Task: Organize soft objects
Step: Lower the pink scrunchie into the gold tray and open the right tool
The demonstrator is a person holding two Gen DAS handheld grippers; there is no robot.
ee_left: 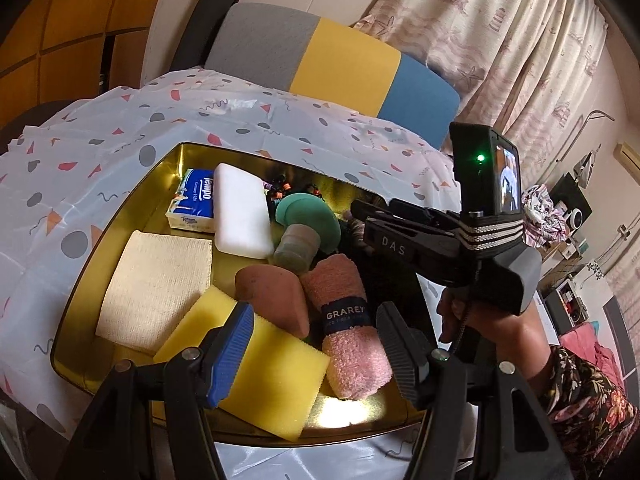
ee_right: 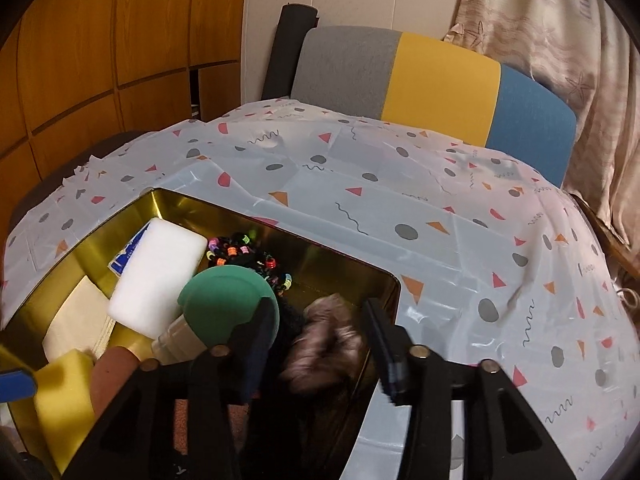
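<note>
A gold tin tray on the patterned cloth holds soft items. My left gripper stands open and empty over a yellow sponge and a rolled pink towel. Beside them lie a brown wedge sponge, a cream cloth, a white sponge, a tissue pack and a green round puff. My right gripper hangs over the tray's right end, jaws apart. A blurred mauve fuzzy scrunchie sits between its fingers, and the pads do not press on it.
Beaded black hair ties lie at the tray's back wall. The tablecloth spreads to the right of the tray. A grey, yellow and blue chair back stands behind the table, with curtains beyond it.
</note>
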